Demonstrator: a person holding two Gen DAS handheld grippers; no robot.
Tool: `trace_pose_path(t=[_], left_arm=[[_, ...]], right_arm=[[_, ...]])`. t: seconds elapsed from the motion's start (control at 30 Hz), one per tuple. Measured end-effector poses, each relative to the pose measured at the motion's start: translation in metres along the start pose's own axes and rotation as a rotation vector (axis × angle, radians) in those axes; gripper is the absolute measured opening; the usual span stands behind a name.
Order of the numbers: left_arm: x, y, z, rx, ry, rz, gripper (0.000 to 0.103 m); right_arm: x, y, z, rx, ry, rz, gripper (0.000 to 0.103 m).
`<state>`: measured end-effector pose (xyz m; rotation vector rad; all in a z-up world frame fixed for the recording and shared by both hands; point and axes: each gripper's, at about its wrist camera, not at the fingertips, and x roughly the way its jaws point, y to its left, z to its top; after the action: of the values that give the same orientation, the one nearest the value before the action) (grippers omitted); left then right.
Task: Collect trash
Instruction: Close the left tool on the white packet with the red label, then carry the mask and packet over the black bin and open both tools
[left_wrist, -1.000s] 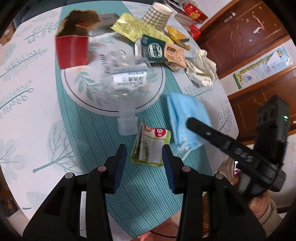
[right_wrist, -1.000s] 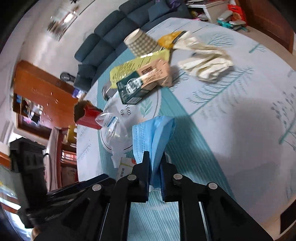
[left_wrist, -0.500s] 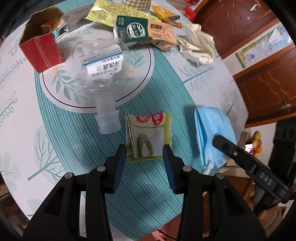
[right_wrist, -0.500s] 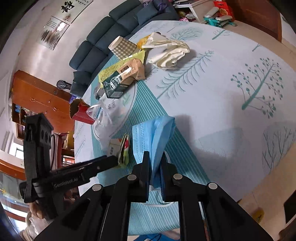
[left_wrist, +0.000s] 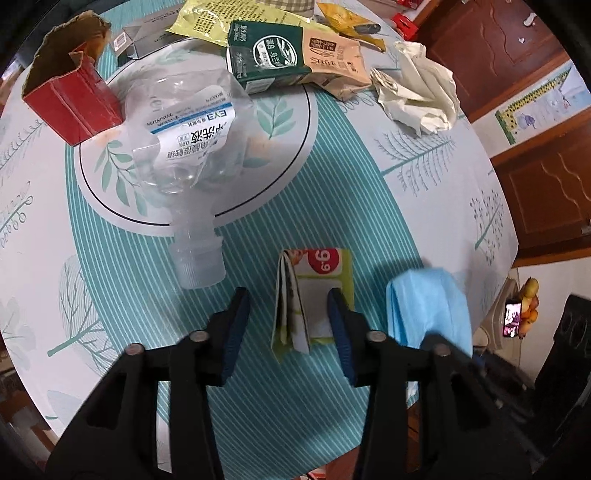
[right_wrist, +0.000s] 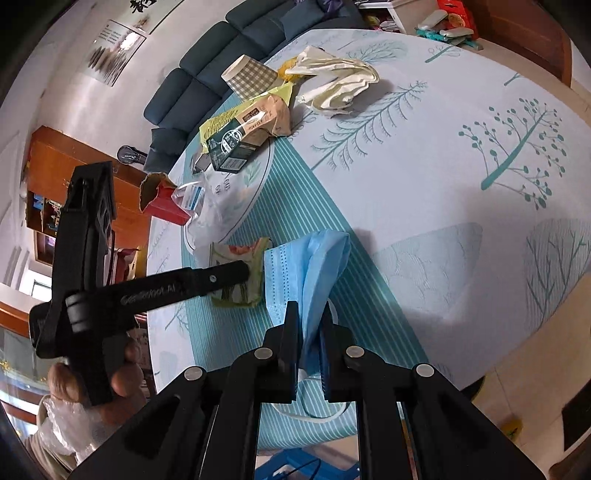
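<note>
While the blue face mask (right_wrist: 317, 266) is pinched between the closed fingers of the right claw (right_wrist: 309, 332) and held just above the near edge of the surface (right_wrist: 461, 155), the folded snack wrapper (left_wrist: 314, 295) is being addressed by the left claw (left_wrist: 288, 317), whose jaws stand open on either side of it. The step in hand is judged to be the pickup of this wrapper, which lies flat on the striped cloth just beside the mask. A lowering and closing of the jaws on the wrapper's raised folded edge is called for next. Further off, a crushed clear bottle (left_wrist: 184, 147), a red carton (left_wrist: 70, 99), a green milk box (left_wrist: 269, 55) and crumpled paper (left_wrist: 417, 96) remain to be collected. The bottle's cap (left_wrist: 197, 264) lies near the left finger and might be nudged; the thin wrapper might slip.
</note>
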<state>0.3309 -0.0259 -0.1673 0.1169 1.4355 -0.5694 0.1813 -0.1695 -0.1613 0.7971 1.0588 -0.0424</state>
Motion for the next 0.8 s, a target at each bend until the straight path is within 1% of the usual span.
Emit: trace_pose_path(t=[0.03, 0.07, 0.13, 0.23, 0.33, 0.47, 0.57, 0.8], left_arm=[[0.0, 0.0, 0.0, -0.002, 0.0, 0.001, 0.011], [-0.001, 0.0, -0.002, -0.008, 0.001, 0.007, 0.008], [-0.004, 0.0, -0.006, -0.018, -0.02, 0.02, 0.005], [-0.01, -0.002, -0.014, -0.025, -0.047, 0.034, 0.003], [-0.023, -0.006, -0.022, -0.038, -0.078, 0.023, 0.003], [-0.042, -0.022, -0.039, -0.042, -0.125, 0.005, 0.003], [-0.055, -0.04, -0.059, -0.023, -0.157, 0.008, 0.003], [-0.072, -0.079, -0.112, 0.048, -0.212, 0.053, 0.003]], right_arm=[[-0.001, -0.001, -0.001, -0.002, 0.001, 0.001, 0.009], [-0.002, -0.003, -0.002, -0.002, 0.001, 0.001, 0.009], [-0.006, -0.006, -0.003, -0.002, -0.001, 0.006, 0.009], [-0.011, -0.01, -0.005, -0.005, -0.007, 0.007, 0.009], [-0.022, -0.012, -0.007, -0.02, -0.023, 0.011, 0.009], [-0.041, -0.016, -0.013, -0.043, -0.045, 0.018, 0.009], [-0.056, -0.022, -0.02, -0.053, -0.055, 0.022, 0.009], [-0.088, -0.044, -0.045, -0.09, -0.049, 0.017, 0.009]])
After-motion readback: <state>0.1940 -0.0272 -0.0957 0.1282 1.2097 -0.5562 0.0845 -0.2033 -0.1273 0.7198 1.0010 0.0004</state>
